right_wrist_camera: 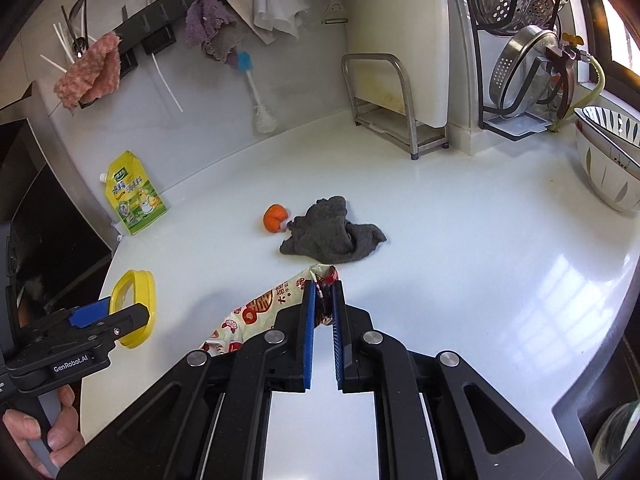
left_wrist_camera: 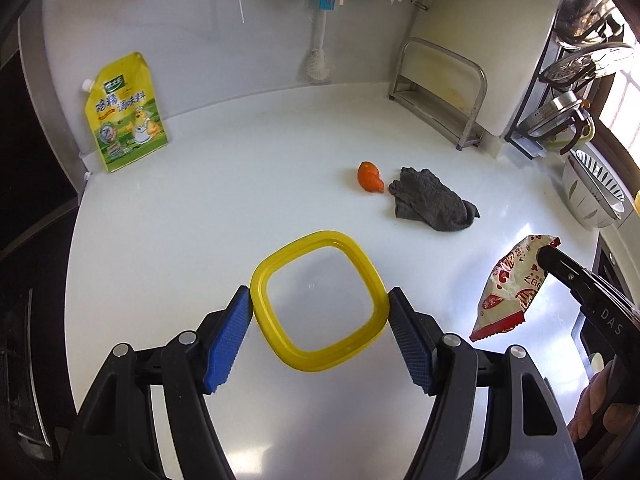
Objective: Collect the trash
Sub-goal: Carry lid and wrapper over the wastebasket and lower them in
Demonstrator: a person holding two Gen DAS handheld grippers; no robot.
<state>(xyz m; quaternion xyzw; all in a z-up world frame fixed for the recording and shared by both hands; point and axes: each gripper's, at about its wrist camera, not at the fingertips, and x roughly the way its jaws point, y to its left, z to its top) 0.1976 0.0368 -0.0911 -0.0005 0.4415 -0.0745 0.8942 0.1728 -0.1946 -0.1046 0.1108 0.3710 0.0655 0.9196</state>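
Note:
My left gripper (left_wrist_camera: 320,300) is shut on a clear square container with a yellow rim (left_wrist_camera: 320,300), held above the white counter (left_wrist_camera: 200,220); it also shows in the right wrist view (right_wrist_camera: 134,306). My right gripper (right_wrist_camera: 323,294) is shut on the top edge of a red-and-cream snack wrapper (right_wrist_camera: 264,306), which hangs below it; the wrapper also shows in the left wrist view (left_wrist_camera: 508,284), right of the container. An orange peel piece (left_wrist_camera: 370,176) (right_wrist_camera: 275,218) and a grey rag (left_wrist_camera: 430,200) (right_wrist_camera: 332,232) lie on the counter beyond.
A yellow seasoning pouch (left_wrist_camera: 126,114) (right_wrist_camera: 134,194) leans at the back left wall. A metal rack (left_wrist_camera: 440,92) with a cutting board stands at the back. Patterned bowls (right_wrist_camera: 608,160) and a pot-lid rack (right_wrist_camera: 524,60) stand at the right. Cloths and a brush hang on the wall.

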